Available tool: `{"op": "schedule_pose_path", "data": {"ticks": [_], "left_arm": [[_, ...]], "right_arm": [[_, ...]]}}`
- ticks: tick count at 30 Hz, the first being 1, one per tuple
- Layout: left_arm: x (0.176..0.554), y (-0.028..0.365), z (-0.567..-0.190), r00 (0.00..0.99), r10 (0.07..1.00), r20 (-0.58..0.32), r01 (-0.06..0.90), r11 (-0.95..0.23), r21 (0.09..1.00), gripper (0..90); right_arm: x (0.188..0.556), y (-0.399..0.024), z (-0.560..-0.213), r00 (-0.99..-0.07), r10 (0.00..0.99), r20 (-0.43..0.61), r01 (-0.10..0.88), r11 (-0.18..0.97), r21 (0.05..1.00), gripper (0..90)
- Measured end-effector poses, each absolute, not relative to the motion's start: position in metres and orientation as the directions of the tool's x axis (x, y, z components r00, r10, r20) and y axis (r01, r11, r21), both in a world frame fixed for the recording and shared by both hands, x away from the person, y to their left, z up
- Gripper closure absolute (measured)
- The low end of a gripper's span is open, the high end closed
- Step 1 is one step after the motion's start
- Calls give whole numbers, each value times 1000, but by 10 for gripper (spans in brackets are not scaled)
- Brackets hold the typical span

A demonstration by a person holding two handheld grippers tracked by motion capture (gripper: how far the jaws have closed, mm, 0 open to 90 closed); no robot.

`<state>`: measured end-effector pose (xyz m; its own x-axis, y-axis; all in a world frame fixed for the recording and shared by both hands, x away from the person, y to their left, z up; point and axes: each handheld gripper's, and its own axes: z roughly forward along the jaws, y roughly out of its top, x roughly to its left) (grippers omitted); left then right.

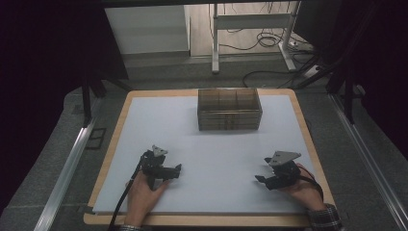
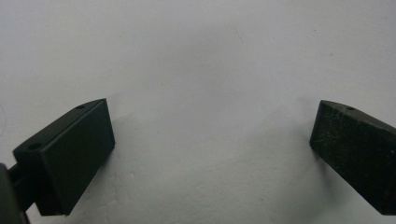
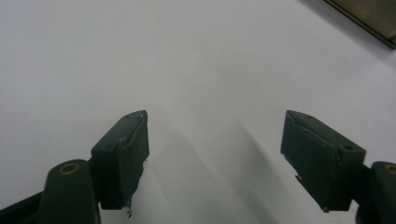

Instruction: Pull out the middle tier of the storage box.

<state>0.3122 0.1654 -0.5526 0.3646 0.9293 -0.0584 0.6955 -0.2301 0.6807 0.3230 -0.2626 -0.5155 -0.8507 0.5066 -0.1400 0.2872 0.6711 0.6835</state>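
A white sheet (image 1: pixel 211 159) covers the wooden table; the brown, clear-walled divided box (image 1: pixel 229 109) sits far centre. Near left and right, the left gripper (image 1: pixel 179 169) and right gripper (image 1: pixel 262 176) gape empty. A careless reach could shove the box.

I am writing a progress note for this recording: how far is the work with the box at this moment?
Nothing looks done yet. The brown compartment box stands untouched at the far side of the white mat. In hand: nothing. The left gripper and the right gripper rest near the mat's front edge, jaws open, bare mat between them. Left to do: reach the box and handle it, so practically everything.
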Motion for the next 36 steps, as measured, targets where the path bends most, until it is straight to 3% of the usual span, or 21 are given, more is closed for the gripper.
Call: {"op": "schedule_pose_path", "data": {"ticks": [24, 36], "left_arm": [[312, 165, -553, 364, 930, -58, 696, -230, 680, 0], [312, 165, -553, 364, 930, -58, 696, -230, 680, 0]], "right_arm": [[330, -247, -508, -838, 456, -300, 186, 755, 628, 319], [336, -238, -507, -831, 447, -330, 163, 763, 626, 318]]}}
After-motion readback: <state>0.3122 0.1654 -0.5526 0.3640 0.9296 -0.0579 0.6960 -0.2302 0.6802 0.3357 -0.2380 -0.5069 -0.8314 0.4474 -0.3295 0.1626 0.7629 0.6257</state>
